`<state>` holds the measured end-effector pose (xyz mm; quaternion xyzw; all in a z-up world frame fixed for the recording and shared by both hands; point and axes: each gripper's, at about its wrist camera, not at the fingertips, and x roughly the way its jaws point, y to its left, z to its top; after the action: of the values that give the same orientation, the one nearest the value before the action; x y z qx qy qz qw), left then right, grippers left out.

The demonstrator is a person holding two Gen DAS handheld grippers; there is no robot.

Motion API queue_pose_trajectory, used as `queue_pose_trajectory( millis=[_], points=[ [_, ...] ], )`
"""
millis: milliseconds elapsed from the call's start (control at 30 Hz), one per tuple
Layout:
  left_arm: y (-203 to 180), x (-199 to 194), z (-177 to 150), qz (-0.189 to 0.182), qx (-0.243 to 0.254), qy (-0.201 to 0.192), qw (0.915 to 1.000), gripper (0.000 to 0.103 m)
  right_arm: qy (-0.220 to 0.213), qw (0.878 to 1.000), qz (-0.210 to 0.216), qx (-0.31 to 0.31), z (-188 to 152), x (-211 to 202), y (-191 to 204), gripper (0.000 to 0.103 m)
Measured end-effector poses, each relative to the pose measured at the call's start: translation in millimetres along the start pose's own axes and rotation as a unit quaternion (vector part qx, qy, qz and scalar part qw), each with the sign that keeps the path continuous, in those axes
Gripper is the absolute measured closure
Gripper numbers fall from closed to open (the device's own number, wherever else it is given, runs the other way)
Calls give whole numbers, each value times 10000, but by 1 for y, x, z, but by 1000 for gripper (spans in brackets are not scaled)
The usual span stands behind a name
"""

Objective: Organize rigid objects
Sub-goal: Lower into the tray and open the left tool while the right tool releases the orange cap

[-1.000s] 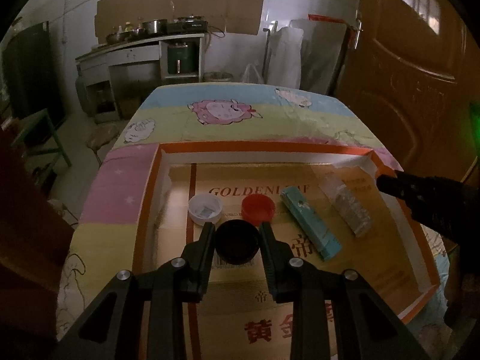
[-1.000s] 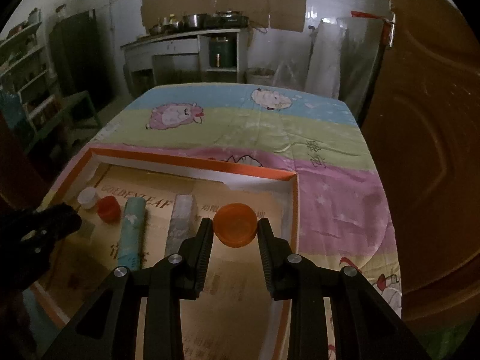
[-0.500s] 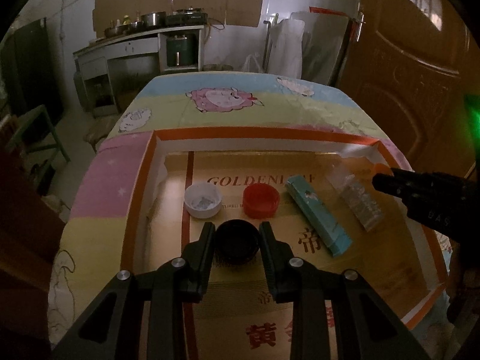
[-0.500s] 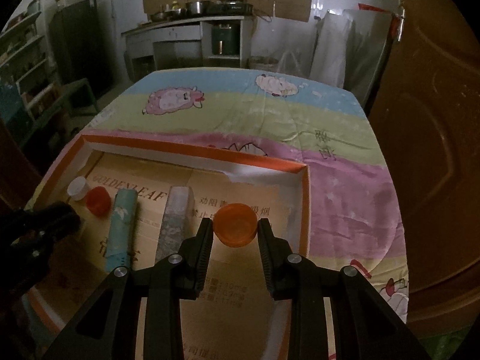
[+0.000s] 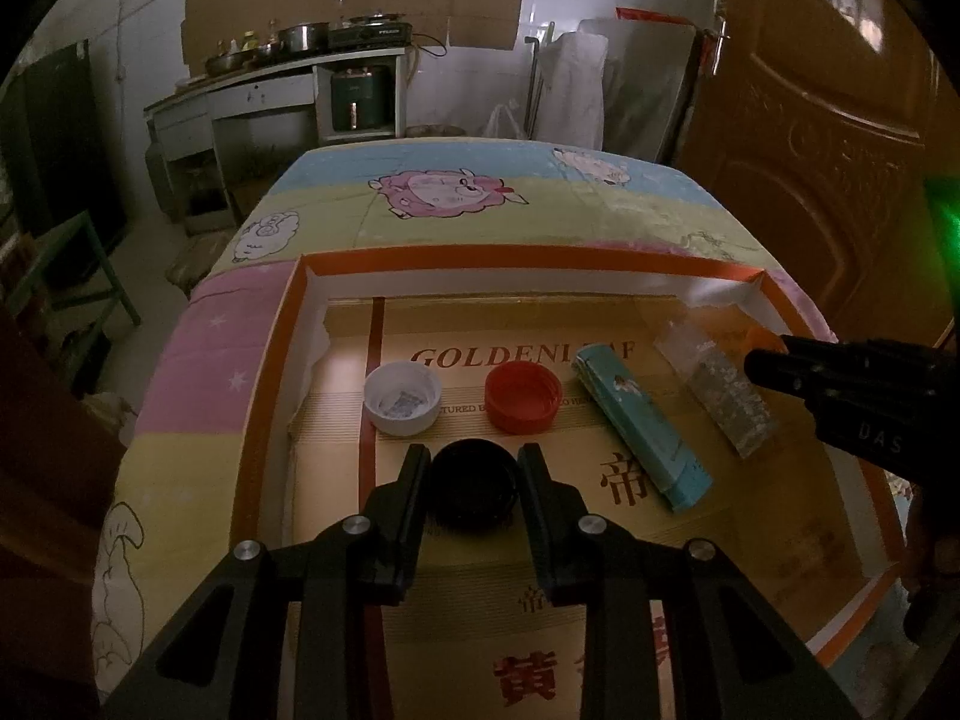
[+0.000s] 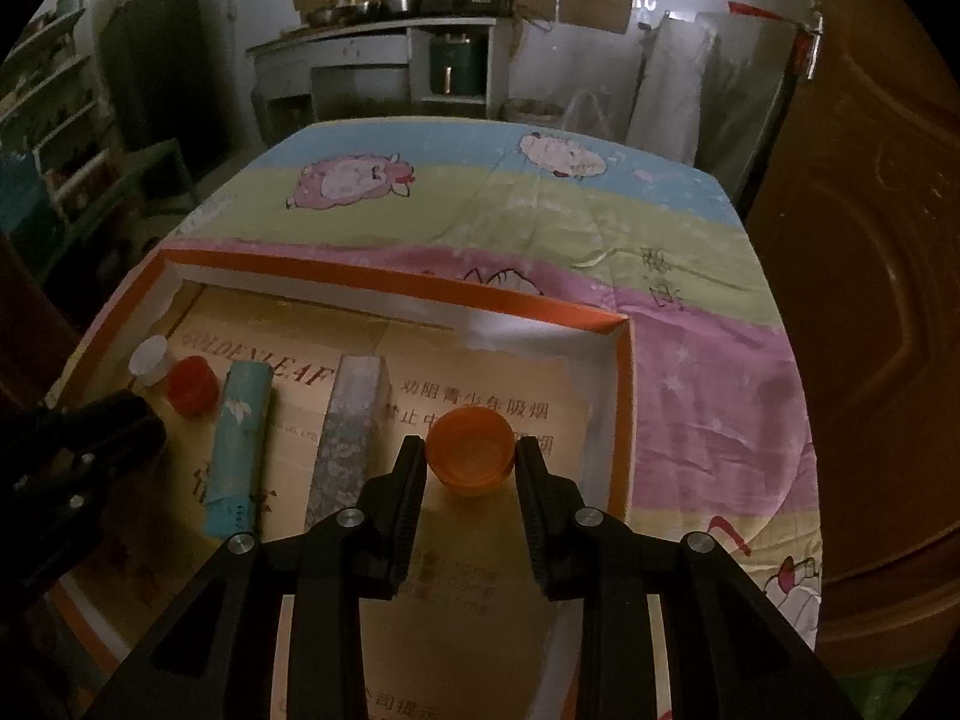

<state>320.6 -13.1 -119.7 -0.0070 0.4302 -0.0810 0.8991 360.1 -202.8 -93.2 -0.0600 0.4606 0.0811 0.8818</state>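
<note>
A shallow orange-rimmed cardboard tray (image 5: 528,257) (image 6: 621,396) lies on the bed. My left gripper (image 5: 474,480) is shut on a black cap (image 5: 473,489) low over the tray floor, just in front of a white cap (image 5: 402,397) and a red cap (image 5: 521,396). A teal box (image 5: 642,426) (image 6: 237,444) and a grey speckled box (image 5: 726,399) (image 6: 345,438) lie to the right. My right gripper (image 6: 470,468) is shut on an orange cap (image 6: 470,450) near the tray's right wall, right of the grey box.
The tray sits on a cartoon-print quilt (image 5: 456,192) (image 6: 690,360). A brown wooden door (image 5: 840,138) stands to the right. A kitchen counter with pots (image 5: 300,54) is at the back wall. Each gripper shows at the edge of the other's view.
Both grippers have drawn back slightly and lowered toward the tray, still holding their caps. The objects in the tray have not moved.
</note>
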Motion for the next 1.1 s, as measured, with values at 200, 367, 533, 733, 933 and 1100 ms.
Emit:
queue_pose_trajectory(
  millis=[200, 367, 533, 733, 933, 1100],
  points=[
    [1, 1, 0, -9, 4, 8, 10000, 73, 163, 9998, -20, -61, -1, 6, 2, 72],
    [3, 1, 0, -51, -46, 24, 10000, 73, 220, 9997, -43, -85, -1, 9, 4, 72],
    [6, 1, 0, -139, -127, 3, 9998, 72, 229, 9997, 20, -19, -1, 9, 2, 71],
    [7, 0, 0, -106, -157, -9, 9998, 73, 229, 9997, 43, 38, -1, 8, 0, 71],
    [9, -5, 0, -39, -182, -13, 9998, 65, 167, 9998, 58, 94, -1, 4, 0, 71],
    [8, -14, 2, 9, -163, -92, 9998, 65, 90, 9999, 10, 69, -2, -5, 0, 71]
  ],
)
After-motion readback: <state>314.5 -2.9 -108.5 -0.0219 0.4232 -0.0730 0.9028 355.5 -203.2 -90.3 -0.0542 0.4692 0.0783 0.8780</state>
